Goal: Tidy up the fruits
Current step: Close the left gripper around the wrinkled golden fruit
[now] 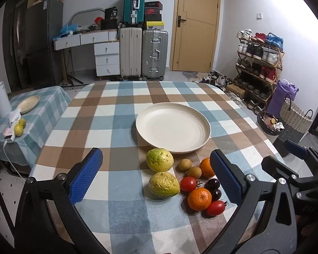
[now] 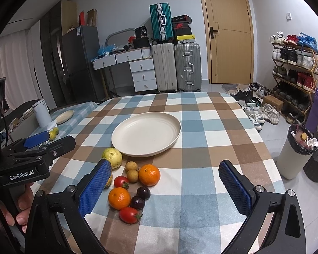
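Both grippers hung spread and empty, the left gripper (image 1: 156,176) framing the guavas (image 1: 159,159) and nearer them, the right gripper (image 2: 165,187) over the oranges (image 2: 149,174), all fruit lying just short of the bare plate (image 2: 137,148) ahead, and "GenRobot.AI" lettered on the left tool.

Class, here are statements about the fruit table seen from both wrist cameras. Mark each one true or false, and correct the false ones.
1. The plate has fruit on it. False: it is empty; all fruit lies on the tablecloth.
2. There are two oranges. True.
3. The left gripper is shut on a guava. False: it is open and holds nothing.
4. The right gripper is open. True.
5. Two tomatoes lie among the fruit. True.
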`<state>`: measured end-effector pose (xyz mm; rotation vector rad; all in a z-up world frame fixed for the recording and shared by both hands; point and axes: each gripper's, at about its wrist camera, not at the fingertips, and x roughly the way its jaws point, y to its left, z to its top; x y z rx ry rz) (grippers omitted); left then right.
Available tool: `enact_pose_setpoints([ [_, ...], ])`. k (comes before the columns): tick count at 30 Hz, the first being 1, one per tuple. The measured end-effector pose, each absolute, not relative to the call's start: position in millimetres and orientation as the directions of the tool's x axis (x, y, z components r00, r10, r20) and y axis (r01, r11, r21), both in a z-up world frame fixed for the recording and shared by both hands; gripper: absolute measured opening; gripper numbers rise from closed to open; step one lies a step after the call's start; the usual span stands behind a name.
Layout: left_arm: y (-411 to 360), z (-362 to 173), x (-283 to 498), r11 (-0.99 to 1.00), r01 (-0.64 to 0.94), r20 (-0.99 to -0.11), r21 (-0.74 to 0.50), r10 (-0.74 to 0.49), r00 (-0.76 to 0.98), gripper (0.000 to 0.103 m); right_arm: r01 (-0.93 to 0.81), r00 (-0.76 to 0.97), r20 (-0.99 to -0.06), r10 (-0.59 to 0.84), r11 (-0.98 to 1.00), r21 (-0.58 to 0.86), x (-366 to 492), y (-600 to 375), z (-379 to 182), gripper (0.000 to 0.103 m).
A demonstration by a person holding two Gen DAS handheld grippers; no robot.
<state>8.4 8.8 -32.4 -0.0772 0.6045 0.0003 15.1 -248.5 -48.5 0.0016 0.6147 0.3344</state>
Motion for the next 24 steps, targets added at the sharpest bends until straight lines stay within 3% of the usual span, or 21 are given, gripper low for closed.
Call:
enact_pose_setpoints([
  [17,27,-108,68,0.988,0.008,-0.733,-0.157,-0.122,0.670,0.101,-0.297,0.711,-0.627,0.318,0.944,0.141,45,-250,-82,0.103],
  [24,31,-130,83,0.979,0.013,-0.756,-0.202,-0.164,0.633,0.099,-0.294,0.692,-0.647,0.320,0.944,0.153,57,-249,-96,0.103],
])
